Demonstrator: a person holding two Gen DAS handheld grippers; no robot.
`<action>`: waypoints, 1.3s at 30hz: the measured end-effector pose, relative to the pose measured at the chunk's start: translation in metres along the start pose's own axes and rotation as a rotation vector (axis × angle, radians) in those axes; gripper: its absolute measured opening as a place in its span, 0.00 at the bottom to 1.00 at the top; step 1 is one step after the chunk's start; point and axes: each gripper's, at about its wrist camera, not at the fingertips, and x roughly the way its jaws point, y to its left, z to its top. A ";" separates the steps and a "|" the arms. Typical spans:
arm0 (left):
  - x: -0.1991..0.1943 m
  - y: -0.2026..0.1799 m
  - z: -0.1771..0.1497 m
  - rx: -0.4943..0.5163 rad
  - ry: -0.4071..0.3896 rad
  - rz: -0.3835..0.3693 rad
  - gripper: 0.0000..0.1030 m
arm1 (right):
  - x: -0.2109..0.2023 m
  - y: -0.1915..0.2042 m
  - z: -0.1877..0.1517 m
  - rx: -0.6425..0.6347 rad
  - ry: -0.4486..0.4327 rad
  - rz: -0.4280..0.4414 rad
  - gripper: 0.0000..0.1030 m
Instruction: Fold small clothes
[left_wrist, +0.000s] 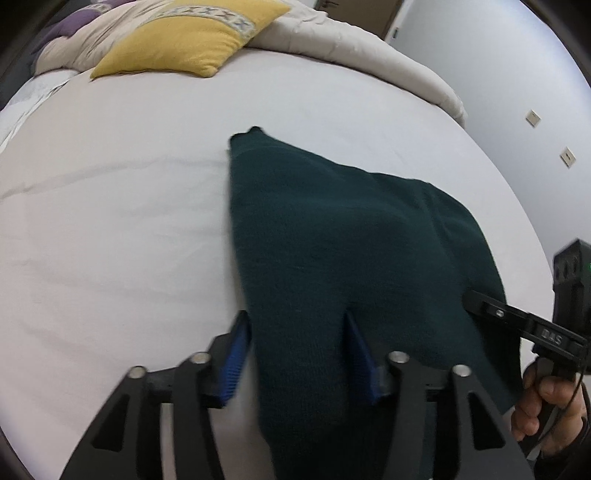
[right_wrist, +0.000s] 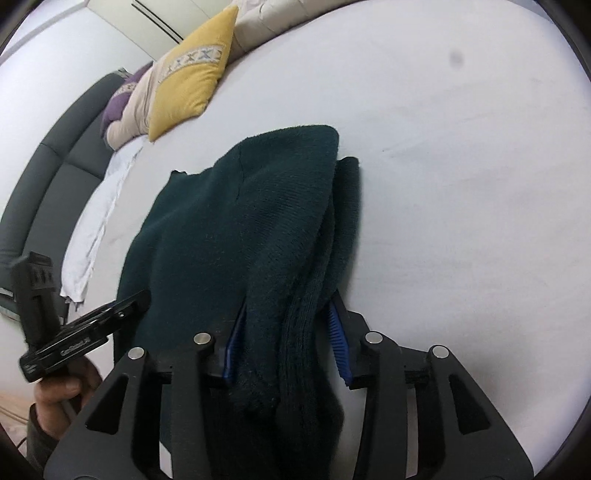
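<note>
A dark green knitted garment (left_wrist: 332, 240) lies on the white bed sheet (left_wrist: 110, 221), its near edge lifted. My left gripper (left_wrist: 295, 332) has its blue pads either side of the near edge, with cloth between them. In the right wrist view the same garment (right_wrist: 240, 221) is partly folded over itself, with bunched layers at the right. My right gripper (right_wrist: 288, 328) has a thick bunch of the garment between its blue pads. Each gripper shows in the other's view, the right one (left_wrist: 517, 321) and the left one (right_wrist: 81, 332).
A yellow cushion (left_wrist: 184, 37) and a beige duvet (left_wrist: 351, 40) lie at the bed's far end. A dark padded headboard (right_wrist: 55, 166) and a white pillow (right_wrist: 96, 221) are to the left in the right wrist view. A wall (left_wrist: 517, 92) stands beyond the bed's right edge.
</note>
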 end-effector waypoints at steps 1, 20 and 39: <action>-0.002 0.003 -0.001 -0.019 -0.005 -0.019 0.59 | -0.004 -0.004 -0.001 -0.001 -0.008 -0.004 0.42; -0.027 -0.045 -0.037 0.108 -0.109 -0.012 0.57 | -0.036 -0.001 -0.047 0.048 0.103 0.225 0.40; -0.015 -0.048 -0.006 0.085 -0.116 -0.006 0.60 | -0.060 -0.003 0.026 0.080 -0.007 0.213 0.57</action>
